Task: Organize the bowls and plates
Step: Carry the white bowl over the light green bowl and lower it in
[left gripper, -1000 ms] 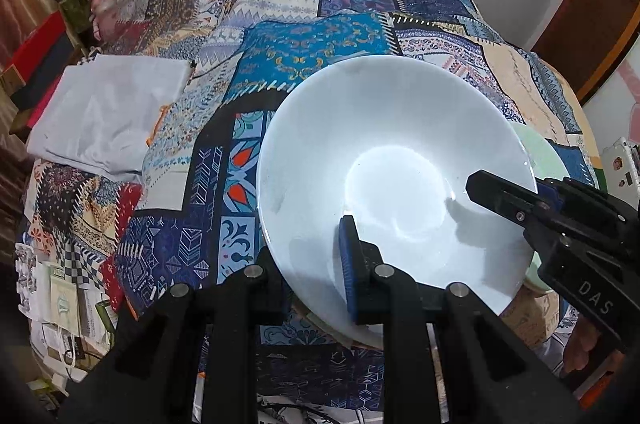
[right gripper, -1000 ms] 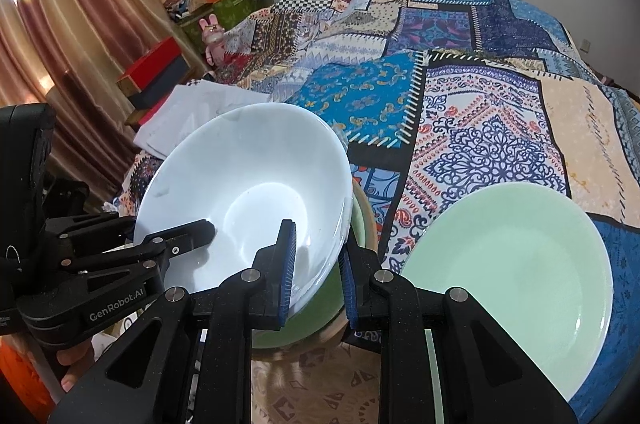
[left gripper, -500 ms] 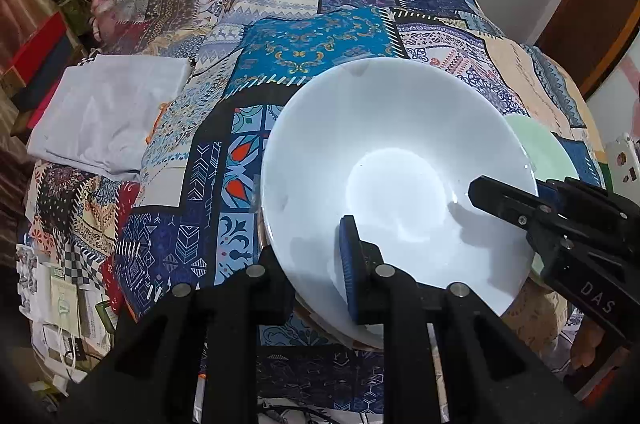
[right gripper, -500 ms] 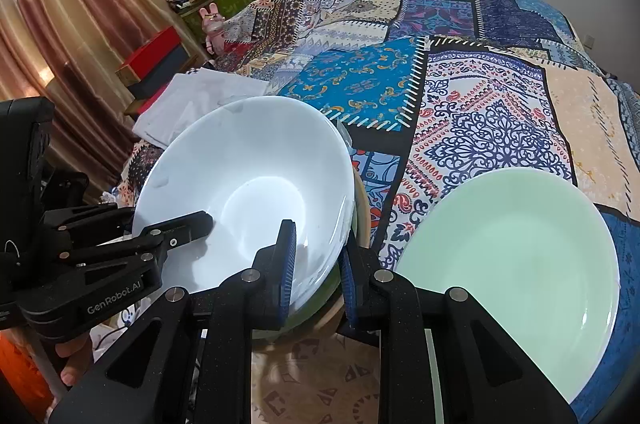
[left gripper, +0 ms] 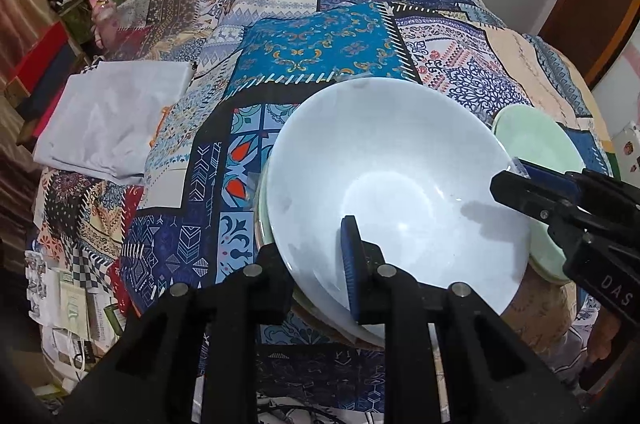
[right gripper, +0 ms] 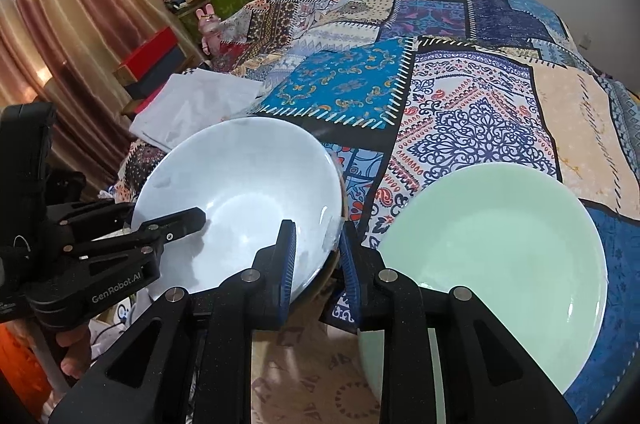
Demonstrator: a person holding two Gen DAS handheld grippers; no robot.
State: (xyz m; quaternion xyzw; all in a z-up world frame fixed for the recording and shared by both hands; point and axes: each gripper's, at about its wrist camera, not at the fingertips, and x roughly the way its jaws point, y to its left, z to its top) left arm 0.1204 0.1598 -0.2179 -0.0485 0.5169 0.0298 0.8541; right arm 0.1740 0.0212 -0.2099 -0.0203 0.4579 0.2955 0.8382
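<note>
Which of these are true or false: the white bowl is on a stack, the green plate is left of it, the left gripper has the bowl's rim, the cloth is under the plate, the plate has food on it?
1. The white bowl sits on stacked dishes. True.
2. The green plate lies left of the bowl. False: it lies to its right.
3. The left gripper pinches the bowl's rim. True.
4. The folded white cloth is under the plate. False: it lies apart on the quilt, beyond the bowl's other side.
5. The plate holds food. False: it is empty.
</note>
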